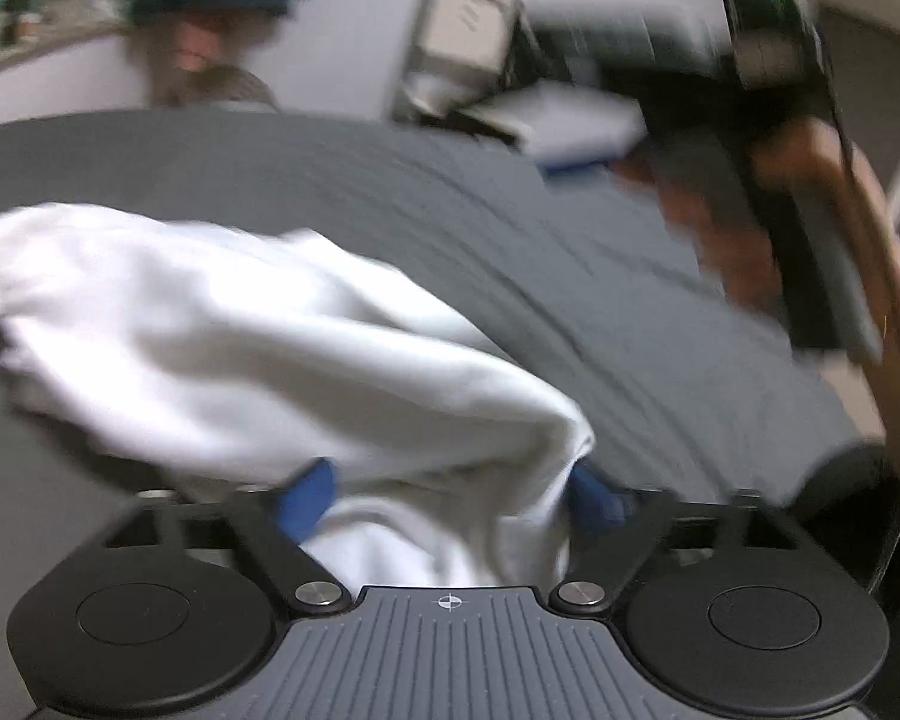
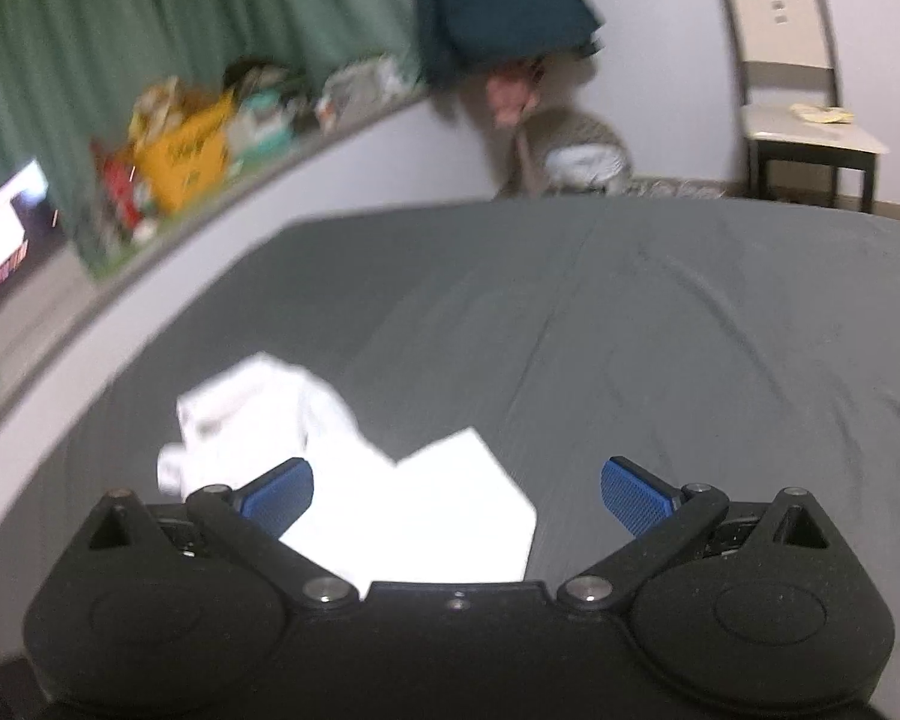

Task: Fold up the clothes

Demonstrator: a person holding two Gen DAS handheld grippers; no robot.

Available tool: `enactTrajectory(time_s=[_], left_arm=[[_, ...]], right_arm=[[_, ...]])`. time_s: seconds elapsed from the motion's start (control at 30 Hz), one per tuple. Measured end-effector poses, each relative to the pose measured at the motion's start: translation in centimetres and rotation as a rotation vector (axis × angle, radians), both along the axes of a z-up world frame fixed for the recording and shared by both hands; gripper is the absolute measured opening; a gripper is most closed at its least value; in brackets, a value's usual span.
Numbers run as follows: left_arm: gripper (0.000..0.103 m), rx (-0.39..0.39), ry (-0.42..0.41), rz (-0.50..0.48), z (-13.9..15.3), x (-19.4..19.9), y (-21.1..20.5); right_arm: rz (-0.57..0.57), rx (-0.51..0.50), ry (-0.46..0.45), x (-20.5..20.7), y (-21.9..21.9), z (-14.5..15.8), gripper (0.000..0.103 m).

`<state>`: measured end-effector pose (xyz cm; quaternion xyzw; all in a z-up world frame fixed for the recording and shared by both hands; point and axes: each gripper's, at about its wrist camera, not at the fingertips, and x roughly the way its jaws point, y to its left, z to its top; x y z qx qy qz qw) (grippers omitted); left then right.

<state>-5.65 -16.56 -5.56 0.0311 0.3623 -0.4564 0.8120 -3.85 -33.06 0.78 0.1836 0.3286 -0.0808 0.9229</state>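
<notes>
Left wrist view is badly smeared: the left tongs (image 1: 450, 495) stand spread, blue pads (image 1: 306, 501) apart, with the white garment (image 1: 258, 348) draped loosely between them and not pinched. It could snag on a pad and drag as the tongs pull away, undoing the fold. In the right wrist view the right tongs (image 2: 456, 495) are released above the garment's flat folded part (image 2: 432, 516), which lies near the left edge of the grey bed (image 2: 660, 324), crumpled further out. Blur hides the cloth's seams; its near edge is cut off.
</notes>
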Motion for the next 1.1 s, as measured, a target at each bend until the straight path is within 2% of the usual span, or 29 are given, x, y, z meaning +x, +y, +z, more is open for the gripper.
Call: enactTrajectory(time_s=[0.1,0.17,0.23,0.3,0.33,0.43,0.47,0.5,0.57,0.7,0.8,0.93,1.03,1.1], left_arm=[[0.089,-0.058,-0.021,0.132,1.1,1.7,3.4],[0.089,-0.083,-0.040,0.266,1.6,3.1,5.6],[0.089,-0.127,-0.030,0.410,1.5,4.3,7.6],[0.089,-0.184,0.005,0.517,1.2,5.4,9.5],[0.089,-0.211,0.019,0.551,0.8,5.7,10.1],[0.089,-0.246,0.037,0.613,-1.0,6.4,10.9],[0.089,-0.239,0.031,0.615,-1.7,6.5,10.9],[0.089,-0.227,0.018,0.608,-2.3,6.6,10.9],[0.089,-0.189,-0.013,0.588,-2.5,6.5,11.1],[0.089,-0.161,-0.053,0.554,-0.8,5.8,11.0],[0.089,-0.160,-0.053,0.525,0.4,5.3,10.5],[0.089,-0.129,-0.076,0.459,0.8,4.6,9.2],[0.089,-0.097,-0.102,0.400,0.8,4.3,7.6],[0.089,-0.078,-0.121,0.357,0.8,3.9,6.4]], right_arm=[[0.078,0.020,0.027,0.8,1.5,-1.3,0.103],[0.153,0.063,0.044,1.3,3.3,-2.4,0.101],[0.241,0.058,0.042,1.7,5.8,-3.2,0.096],[0.284,-0.023,0.038,2.1,8.3,-3.8,0.080],[0.290,-0.079,0.041,2.2,9.4,-4.2,0.075],[0.288,-0.190,0.052,2.8,11.5,-5.6,0.052],[0.287,-0.201,0.054,3.0,11.8,-5.9,0.028],[0.280,-0.182,0.052,3.1,11.4,-6.0,0.014],[0.227,-0.089,0.011,2.7,9.4,-5.2,0.007],[0.008,0.119,-0.128,0.4,3.0,-1.7,0.005],[-0.272,0.171,-0.167,-2.1,-3.1,-0.6,0.002],[-0.633,0.083,-0.043,-4.8,-8.9,-1.0,0.003],[-0.712,0.193,0.045,-5.3,-11.3,-2.4,0.014],[-0.713,0.215,0.030,-5.4,-11.4,-2.1,0.029]])
